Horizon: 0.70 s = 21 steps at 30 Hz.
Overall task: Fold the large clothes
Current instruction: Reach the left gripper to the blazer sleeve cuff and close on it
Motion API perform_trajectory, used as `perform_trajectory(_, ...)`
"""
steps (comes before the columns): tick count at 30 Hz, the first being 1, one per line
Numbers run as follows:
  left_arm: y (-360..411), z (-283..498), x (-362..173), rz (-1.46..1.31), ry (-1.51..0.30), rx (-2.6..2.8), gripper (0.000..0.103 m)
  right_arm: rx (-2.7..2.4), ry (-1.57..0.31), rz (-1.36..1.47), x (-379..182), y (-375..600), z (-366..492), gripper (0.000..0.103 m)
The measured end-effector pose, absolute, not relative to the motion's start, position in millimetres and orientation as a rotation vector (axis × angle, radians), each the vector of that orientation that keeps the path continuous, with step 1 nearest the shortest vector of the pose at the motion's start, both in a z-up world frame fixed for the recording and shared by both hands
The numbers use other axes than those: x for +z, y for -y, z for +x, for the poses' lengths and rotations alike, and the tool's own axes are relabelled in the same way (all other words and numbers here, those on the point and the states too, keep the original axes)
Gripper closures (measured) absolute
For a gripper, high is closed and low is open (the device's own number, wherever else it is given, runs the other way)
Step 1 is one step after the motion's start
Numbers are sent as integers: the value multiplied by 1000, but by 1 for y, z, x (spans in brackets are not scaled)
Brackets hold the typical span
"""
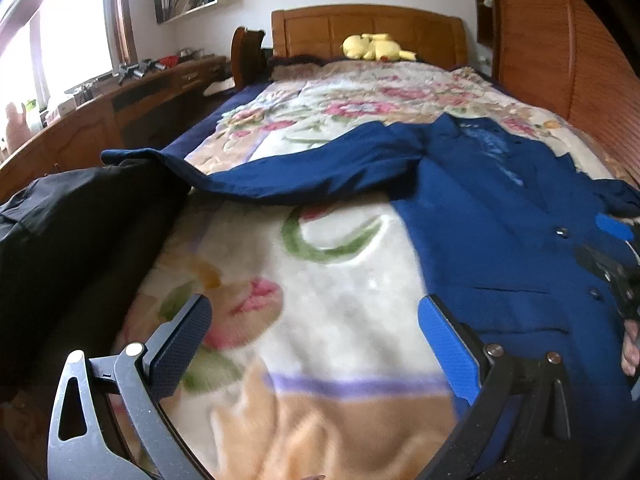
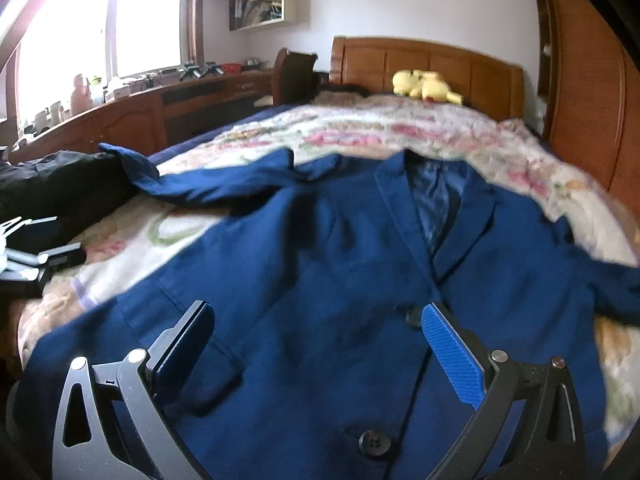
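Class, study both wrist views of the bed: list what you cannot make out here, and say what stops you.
- Blue jacket hem, right wrist view: cut off by the lower edge and the right gripper.
- Its right sleeve end: runs off the frame edge.
- Black garment, left wrist view: type unclear, cropped at the left.
- Desk clutter: too small, glare-washed.

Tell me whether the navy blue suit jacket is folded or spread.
Spread: the navy blue suit jacket lies front up on the floral blanket, one sleeve outstretched.

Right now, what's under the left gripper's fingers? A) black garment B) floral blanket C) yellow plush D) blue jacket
B: in the left wrist view the open left gripper hangs over the floral blanket; the blue jacket lies at its right, the black garment at its left.
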<state>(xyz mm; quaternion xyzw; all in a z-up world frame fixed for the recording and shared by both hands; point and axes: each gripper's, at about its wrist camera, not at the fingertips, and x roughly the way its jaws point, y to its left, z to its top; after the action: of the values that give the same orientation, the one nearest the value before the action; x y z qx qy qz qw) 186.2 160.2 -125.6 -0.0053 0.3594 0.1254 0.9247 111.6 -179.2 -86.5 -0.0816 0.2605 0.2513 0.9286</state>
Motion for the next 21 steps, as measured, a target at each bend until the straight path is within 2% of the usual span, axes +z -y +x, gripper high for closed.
perform_trajectory(16,-238,296,-134,-186,-790,235,1,543,-546,-140,-87,182,120,0)
perform_trajectory(17,-240,299,-135,-200,-791,231,3,541,-545,-142,-87,181,120,0)
perform_trajectory(21,-255,313,-143,-281,-810,213,23,539,-543,-148,-88,178,120,0)
